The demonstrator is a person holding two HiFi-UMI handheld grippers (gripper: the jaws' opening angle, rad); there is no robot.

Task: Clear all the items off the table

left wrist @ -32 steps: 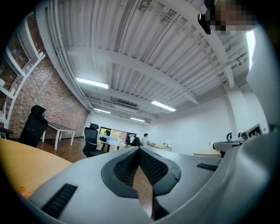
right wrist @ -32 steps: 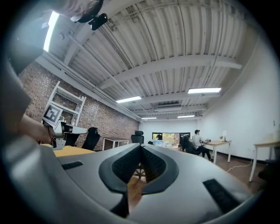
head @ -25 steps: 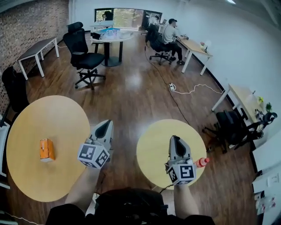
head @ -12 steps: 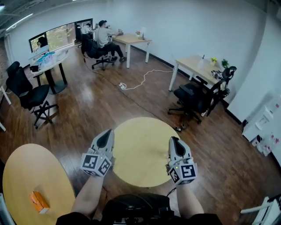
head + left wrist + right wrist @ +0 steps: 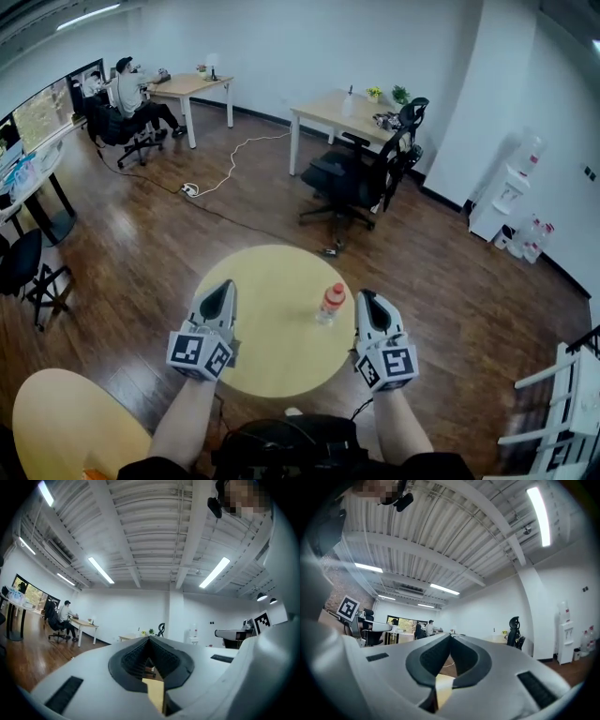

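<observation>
L gripper (image 5: 221,292): jaws pressed together, nothing btwn them. Held over the left rim of the round worktop (image 5: 272,352), tip pointing away from the person, marker cube toward the person.
R gripper (image 5: 367,302): jaws pressed together, empty. Held over the right rim of the round worktop, roughly parallel w/ the L gripper.
L gripper view: closed tips meet in a point, w/ a strip of the worktop's tan top showing below them. The R gripper's marker cube is at far right.
R gripper view: same closed point, tan strip below. The L gripper's marker cube is at far left.
Forearms (image 5: 187,417): bare, reaching in across the worktop's near rim.
Bottle (image 5: 330,303): clear w/ red cap & red label, upright on the round worktop, right of its centre. It stands near the R gripper's tip but apart from it; neither gripper touches it.
Floor (image 5: 159,244): dark wood planks all round the worktop.
Second round worktop (image 5: 66,422): tan, left of the round worktop & nearer the person, apart from it.
Office chair (image 5: 361,178): black, beyond the worktop's far rim, well apart.
Desk (image 5: 328,111): light, rectangular, beyond the chair by the white wall, small plants on top.
Seated person (image 5: 127,89): far beyond the worktop, to the left, at another desk.
Water dispenser (image 5: 514,183): white, far beyond the worktop to the right, by the wall.
</observation>
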